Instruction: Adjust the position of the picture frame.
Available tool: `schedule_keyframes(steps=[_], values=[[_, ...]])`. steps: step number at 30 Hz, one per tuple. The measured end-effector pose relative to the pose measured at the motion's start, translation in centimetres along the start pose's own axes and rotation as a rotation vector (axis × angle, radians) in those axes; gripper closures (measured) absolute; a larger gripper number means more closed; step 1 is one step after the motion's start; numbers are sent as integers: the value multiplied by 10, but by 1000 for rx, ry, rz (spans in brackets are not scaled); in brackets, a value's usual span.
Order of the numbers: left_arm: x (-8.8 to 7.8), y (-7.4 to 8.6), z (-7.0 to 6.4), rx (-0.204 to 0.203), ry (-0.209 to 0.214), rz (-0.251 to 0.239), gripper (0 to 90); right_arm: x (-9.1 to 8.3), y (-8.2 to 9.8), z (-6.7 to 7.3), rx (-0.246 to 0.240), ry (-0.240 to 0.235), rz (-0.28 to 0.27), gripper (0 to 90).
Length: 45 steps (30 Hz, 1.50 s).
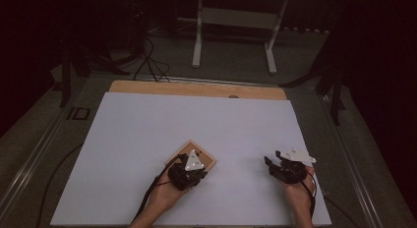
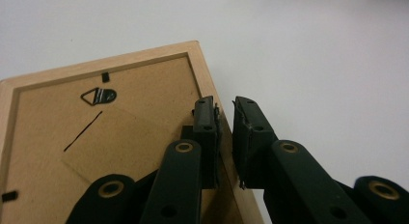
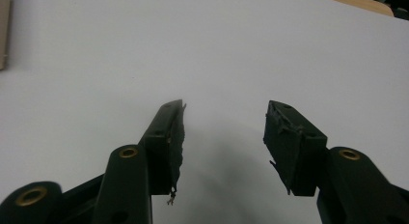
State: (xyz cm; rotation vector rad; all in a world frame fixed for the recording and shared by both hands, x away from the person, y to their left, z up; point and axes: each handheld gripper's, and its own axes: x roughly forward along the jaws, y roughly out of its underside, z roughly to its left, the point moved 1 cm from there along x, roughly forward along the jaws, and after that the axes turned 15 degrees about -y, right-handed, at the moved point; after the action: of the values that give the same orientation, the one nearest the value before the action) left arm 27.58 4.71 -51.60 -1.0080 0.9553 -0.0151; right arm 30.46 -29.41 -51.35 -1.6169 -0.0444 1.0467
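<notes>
**Frame edge gripped on the sheet**

Where the frame [image 2: 96, 132] lies back-up on the white sheet [image 1: 147, 134], its right rail is clamped by the left gripper [image 2: 225, 119]. Well apart at the right, the right gripper [image 3: 224, 132] is held unclenched, nothing between its jaws.

No readable text, label, brand or number shows on anything here

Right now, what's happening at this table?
A person works with a gripper in each hand over a white table. The left gripper straddles the side rail of a wooden picture frame lying back-up, one jaw inside the rim and one outside, nearly closed on the rail. The right gripper hangs open over bare tabletop, holding nothing.
</notes>
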Motion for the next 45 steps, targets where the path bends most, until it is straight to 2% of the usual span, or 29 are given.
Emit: schedule_keyframes(steps=[3,10,17,18,20,25,27,29,30,31,35,39,41,45], values=[[-6,7,6,-6,12,-2,809,0,0,0,0,0,-2,484],[-20,23,19,-13,-10,4,812,0,0,0,0,-1,0,484],[-32,32,27,-18,-30,7,810,-1,0,0,4,1,-2,484],[-34,32,29,-21,-45,7,808,-1,0,0,4,0,-2,484],[-39,34,33,-53,-32,-1,795,0,0,0,0,-1,0,484],[-42,35,28,-43,8,-10,846,0,0,1,0,-1,0,484],[-41,35,22,-13,34,6,895,0,0,1,1,-1,0,484],[-40,35,20,-8,36,10,897,0,0,1,1,-1,0,484],[-38,37,18,-2,43,28,898,0,0,1,1,-2,-1,484],[-38,37,18,-2,43,28,898,0,0,1,1,-2,-1,484],[-33,46,16,3,22,84,898,-1,0,0,3,-1,-4,483],[-36,49,20,-18,23,85,899,-1,0,0,3,1,-4,482],[-39,52,21,-2,18,85,899,-1,0,-1,4,0,-5,479],[-44,57,27,2,-1,100,898,-1,0,0,3,0,-4,479]])
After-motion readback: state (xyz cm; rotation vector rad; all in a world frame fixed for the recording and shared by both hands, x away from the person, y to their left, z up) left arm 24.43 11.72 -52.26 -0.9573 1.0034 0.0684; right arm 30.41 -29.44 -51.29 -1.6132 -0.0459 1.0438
